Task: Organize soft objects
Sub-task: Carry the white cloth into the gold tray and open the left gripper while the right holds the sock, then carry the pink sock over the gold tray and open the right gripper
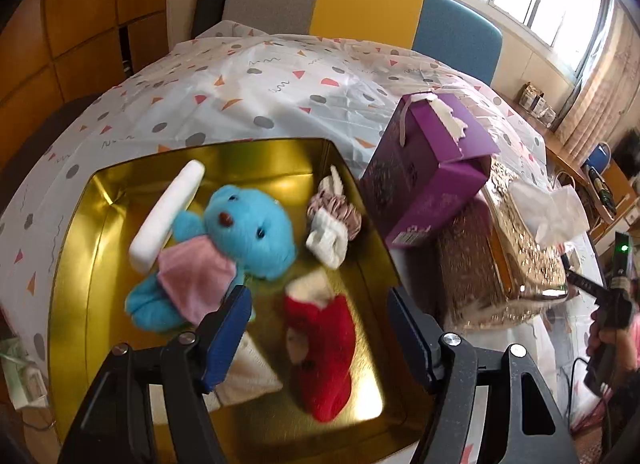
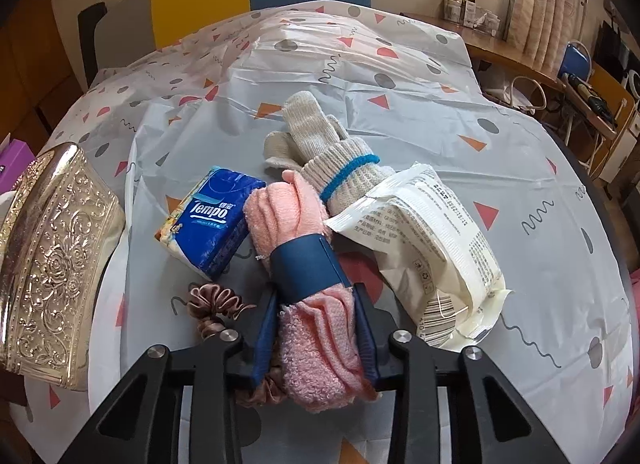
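A gold tin (image 1: 72, 264) holds a blue teddy bear (image 1: 244, 232) in a pink dress, a white foam stick (image 1: 168, 211), a mauve scrunchie (image 1: 336, 211), a small white sock (image 1: 326, 242), a white knitted cloth (image 1: 248, 372) and a red stocking (image 1: 324, 344). My left gripper (image 1: 318, 300) hangs open over the tin, the red stocking lying below its gap, untouched. My right gripper (image 2: 316, 296) is shut on a rolled pink towel (image 2: 312, 336) with a blue band, low over the table. A beige glove (image 2: 320, 139) lies just beyond the towel.
A purple box (image 1: 428, 167) leans on a gold embossed tissue box (image 1: 500, 264) right of the tin. Around the towel lie a blue Tempo tissue pack (image 2: 212, 219), a white wipes packet (image 2: 432, 248) and a brown scrunchie (image 2: 212, 304). The patterned tablecloth (image 2: 360, 63) stretches behind; chairs stand beyond.
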Demonstrator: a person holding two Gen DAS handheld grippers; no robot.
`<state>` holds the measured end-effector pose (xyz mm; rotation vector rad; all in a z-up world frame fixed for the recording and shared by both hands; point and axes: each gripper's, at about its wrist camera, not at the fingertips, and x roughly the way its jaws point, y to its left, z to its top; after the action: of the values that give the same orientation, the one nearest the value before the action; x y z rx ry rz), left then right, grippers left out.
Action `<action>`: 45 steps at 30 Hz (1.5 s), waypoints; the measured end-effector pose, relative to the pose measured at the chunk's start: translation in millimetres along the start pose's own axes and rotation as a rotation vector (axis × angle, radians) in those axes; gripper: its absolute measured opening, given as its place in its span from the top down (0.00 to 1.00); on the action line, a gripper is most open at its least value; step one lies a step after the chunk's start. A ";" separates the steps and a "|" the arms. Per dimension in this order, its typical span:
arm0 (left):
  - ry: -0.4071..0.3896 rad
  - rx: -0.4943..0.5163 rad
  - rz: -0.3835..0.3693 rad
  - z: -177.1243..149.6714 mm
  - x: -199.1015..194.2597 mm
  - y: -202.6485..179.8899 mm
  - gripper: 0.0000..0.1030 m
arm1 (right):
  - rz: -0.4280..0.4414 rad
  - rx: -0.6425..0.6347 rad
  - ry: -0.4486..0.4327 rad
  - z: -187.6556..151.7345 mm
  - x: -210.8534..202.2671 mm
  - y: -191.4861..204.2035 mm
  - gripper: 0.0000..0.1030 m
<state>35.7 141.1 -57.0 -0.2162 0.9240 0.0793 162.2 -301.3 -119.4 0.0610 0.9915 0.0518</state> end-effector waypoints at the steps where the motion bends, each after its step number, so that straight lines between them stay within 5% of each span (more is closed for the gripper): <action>1: -0.007 0.005 0.005 -2.0 -2.4 0.5 0.31 | 0.019 0.016 0.005 1.0 -2.2 -1.0 0.68; 8: -0.036 0.009 0.036 -12.3 -14.0 12.8 0.31 | 0.131 0.120 -0.045 4.0 -32.6 -6.7 0.68; 16: -0.070 0.005 0.067 -16.9 -27.0 29.7 0.29 | 0.135 0.142 -0.091 37.5 -63.1 9.6 0.68; 21: -0.099 -0.002 0.077 -20.8 -37.7 38.1 0.27 | 0.146 0.032 -0.135 92.2 -85.2 67.0 0.68; 28: -0.115 -0.019 0.103 -27.4 -46.0 52.8 0.26 | 0.274 -0.221 -0.205 135.4 -122.5 206.8 0.68; 36: -0.123 -0.063 0.147 -37.6 -50.6 76.6 0.26 | 0.488 -0.548 -0.127 62.7 -138.6 336.9 0.68; 45: -0.141 -0.152 0.199 -46.4 -57.3 109.6 0.26 | 0.520 -0.562 0.085 -29.1 -98.9 367.5 0.68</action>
<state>-52.6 239.2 -54.9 -0.2561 0.7968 0.3455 78.0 58.8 -25.2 -0.2027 0.9945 0.8105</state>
